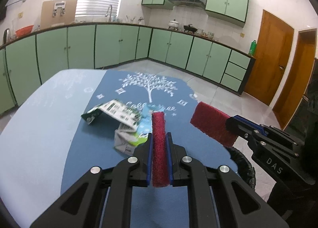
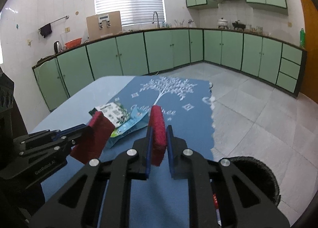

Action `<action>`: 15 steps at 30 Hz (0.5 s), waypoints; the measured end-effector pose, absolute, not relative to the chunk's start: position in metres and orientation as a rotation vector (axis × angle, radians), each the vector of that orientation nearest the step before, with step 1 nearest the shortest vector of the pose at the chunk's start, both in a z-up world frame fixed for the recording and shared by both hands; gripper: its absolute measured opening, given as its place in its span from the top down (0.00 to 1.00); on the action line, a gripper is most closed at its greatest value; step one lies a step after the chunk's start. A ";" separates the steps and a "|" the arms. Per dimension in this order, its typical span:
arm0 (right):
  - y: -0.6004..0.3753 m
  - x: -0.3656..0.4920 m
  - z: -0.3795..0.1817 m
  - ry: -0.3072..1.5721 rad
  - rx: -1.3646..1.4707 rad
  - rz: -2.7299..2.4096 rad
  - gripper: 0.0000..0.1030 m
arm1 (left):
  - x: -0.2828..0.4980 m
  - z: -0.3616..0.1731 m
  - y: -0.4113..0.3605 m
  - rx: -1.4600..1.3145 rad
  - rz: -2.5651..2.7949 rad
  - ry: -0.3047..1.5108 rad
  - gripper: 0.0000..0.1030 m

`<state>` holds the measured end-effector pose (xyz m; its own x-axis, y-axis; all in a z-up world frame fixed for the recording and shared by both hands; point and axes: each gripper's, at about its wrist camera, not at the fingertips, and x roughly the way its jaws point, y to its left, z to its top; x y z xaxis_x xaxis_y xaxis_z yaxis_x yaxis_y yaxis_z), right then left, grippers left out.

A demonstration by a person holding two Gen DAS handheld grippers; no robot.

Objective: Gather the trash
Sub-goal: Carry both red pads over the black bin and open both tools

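Crumpled wrappers lie together on a dark blue cloth: a green-and-white printed wrapper (image 1: 111, 111) (image 2: 113, 113), a light blue wrapper (image 1: 144, 124) (image 2: 132, 126) and a silvery piece (image 1: 122, 141). My left gripper (image 1: 159, 134) (image 2: 87, 131) is shut on a red scouring pad (image 1: 158, 148) (image 2: 95, 137), just right of the pile and close to it. My right gripper (image 2: 159, 127) (image 1: 231, 126) is shut on a second red scouring pad (image 2: 158, 134) (image 1: 210, 124), held off the cloth to the right of the wrappers.
The cloth (image 1: 111, 168) with a white tree print covers a light blue table (image 1: 39, 128). A black bin (image 1: 245, 166) (image 2: 256, 170) stands on the tiled floor by the table's right edge. Green cabinets line the far walls.
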<state>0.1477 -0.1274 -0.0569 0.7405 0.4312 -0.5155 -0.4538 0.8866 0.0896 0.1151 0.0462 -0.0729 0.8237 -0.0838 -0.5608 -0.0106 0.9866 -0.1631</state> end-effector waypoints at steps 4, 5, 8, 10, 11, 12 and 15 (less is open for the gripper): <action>-0.141 0.145 -0.045 0.525 -0.028 0.461 0.88 | 0.116 -0.060 0.031 -0.144 -0.073 0.575 0.88; -0.146 0.144 -0.042 0.518 -0.025 0.452 0.88 | 0.117 -0.057 0.028 -0.142 -0.081 0.571 0.88; -0.159 0.141 -0.037 0.501 -0.020 0.421 0.88 | 0.121 -0.049 0.015 -0.133 -0.110 0.556 0.88; -0.169 0.141 -0.034 0.494 -0.013 0.398 0.88 | 0.125 -0.044 0.005 -0.127 -0.132 0.548 0.88; -0.176 0.140 -0.034 0.491 -0.010 0.383 0.88 | 0.127 -0.042 -0.002 -0.123 -0.145 0.545 0.88; -0.182 0.140 -0.033 0.490 -0.006 0.369 0.88 | 0.129 -0.041 -0.006 -0.120 -0.155 0.545 0.88; -0.202 0.140 -0.033 0.486 0.003 0.326 0.88 | 0.137 -0.040 -0.025 -0.112 -0.194 0.546 0.88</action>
